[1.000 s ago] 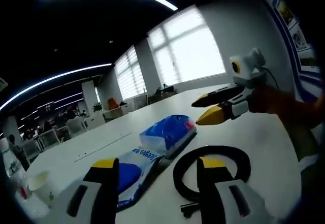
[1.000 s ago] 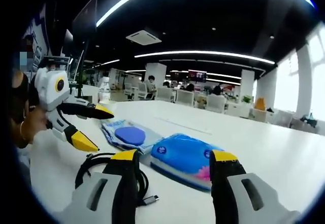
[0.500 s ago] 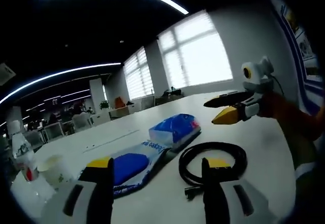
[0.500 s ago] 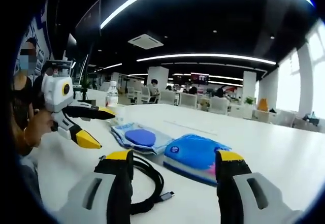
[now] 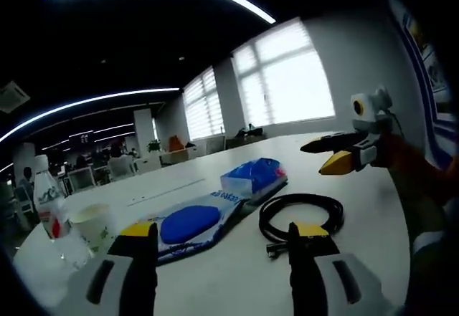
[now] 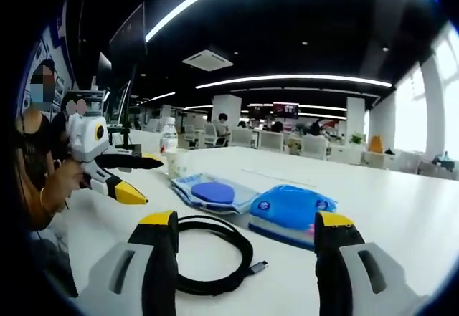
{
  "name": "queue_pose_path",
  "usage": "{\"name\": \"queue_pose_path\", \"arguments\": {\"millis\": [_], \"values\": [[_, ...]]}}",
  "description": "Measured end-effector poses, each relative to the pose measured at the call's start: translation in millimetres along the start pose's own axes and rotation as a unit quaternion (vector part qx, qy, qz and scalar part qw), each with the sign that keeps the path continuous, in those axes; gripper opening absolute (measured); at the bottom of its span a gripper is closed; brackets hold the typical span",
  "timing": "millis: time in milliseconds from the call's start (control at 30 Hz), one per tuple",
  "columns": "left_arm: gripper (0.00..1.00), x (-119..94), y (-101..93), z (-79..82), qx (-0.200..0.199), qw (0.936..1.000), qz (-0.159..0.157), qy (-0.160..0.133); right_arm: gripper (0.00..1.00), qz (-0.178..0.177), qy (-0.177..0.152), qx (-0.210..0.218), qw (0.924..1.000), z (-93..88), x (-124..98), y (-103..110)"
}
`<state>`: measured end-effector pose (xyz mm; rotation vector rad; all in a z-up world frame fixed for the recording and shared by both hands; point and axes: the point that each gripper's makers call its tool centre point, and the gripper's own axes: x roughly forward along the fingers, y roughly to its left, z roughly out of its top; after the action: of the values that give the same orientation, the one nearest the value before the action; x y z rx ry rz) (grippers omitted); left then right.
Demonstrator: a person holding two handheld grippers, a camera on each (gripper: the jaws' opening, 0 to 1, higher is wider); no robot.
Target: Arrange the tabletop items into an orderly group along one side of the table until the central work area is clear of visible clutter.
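On the white table (image 5: 215,287) lie a coiled black cable (image 5: 300,212) (image 6: 214,253), a flat wipes pack with a round blue lid (image 5: 188,223) (image 6: 211,192) and a puffy blue packet (image 5: 252,175) (image 6: 290,207). A paper cup (image 5: 92,224) (image 6: 177,163) and a water bottle (image 5: 49,205) (image 6: 168,141) stand at the far end. My left gripper (image 5: 219,238) (image 6: 129,178) is open above the table, short of the wipes pack. My right gripper (image 6: 245,224) (image 5: 336,153) is open too, its jaws straddling the cable and the blue packet in its view. Neither holds anything.
A person's hand and sleeve (image 5: 419,180) hold the right gripper; a hand (image 6: 54,187) holds the left one. Desks and chairs of an open office lie beyond the table. Bright windows (image 5: 287,79) line the far wall.
Both views have drawn back and turned. The bottle and cup have come into the left gripper view, and the cable's whole coil now shows in the right gripper view. The items themselves have not moved.
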<state>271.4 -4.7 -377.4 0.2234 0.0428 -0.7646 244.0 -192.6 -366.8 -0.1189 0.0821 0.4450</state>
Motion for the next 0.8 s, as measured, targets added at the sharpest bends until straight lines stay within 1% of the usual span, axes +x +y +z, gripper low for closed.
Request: {"name": "queue_pose_path", "arguments": {"millis": [67,133,167,233,300,400,567,633,667,700,800], "values": [[0.76,-6,4.6,2.0,0.005,1.0,0.005,-0.001,0.76,0.0,-0.001,-0.001,1.0,0.0,-2,2],[0.77,-14,9.1,5.9,0.011,0.9998,0.012,-0.008,0.76,-0.004,-0.005,-0.007,1.0,1.3,-6,4],[0.77,-18,12.2,9.3,0.013,0.9996,0.019,-0.018,0.77,-0.004,-0.008,-0.012,0.9999,3.0,-7,5],[0.77,-24,14.2,11.6,0.018,0.9993,0.023,-0.024,0.8,-0.007,-0.013,-0.023,0.9996,5.5,-9,7],[0.77,-28,15.9,12.0,0.017,0.9992,0.025,-0.026,0.82,-0.003,-0.011,-0.028,0.9996,5.5,-9,11],[0.79,-35,16.6,10.8,0.018,0.9992,0.028,-0.022,0.82,0.0,-0.021,-0.021,0.9996,9.7,-13,15],[0.8,-49,21.2,14.5,0.015,0.9984,0.043,-0.032,0.84,-0.004,-0.034,-0.016,0.9993,17.1,-20,17],[0.8,-53,22.6,16.5,0.017,0.9979,0.047,-0.041,0.85,-0.005,-0.04,-0.016,0.9991,19.1,-23,18],[0.8,-54,23.4,17.4,0.018,0.9976,0.049,-0.045,0.85,-0.012,-0.055,-0.019,0.9983,23.6,-26,17],[0.8,-56,23.6,17.5,0.02,0.9975,0.05,-0.046,0.86,-0.019,-0.065,-0.032,0.9972,27.1,-28,16],[0.82,-60,25.3,16.8,0.018,0.9974,0.053,-0.046,0.9,-0.02,-0.063,-0.042,0.9969,26.7,-32,19]]}}
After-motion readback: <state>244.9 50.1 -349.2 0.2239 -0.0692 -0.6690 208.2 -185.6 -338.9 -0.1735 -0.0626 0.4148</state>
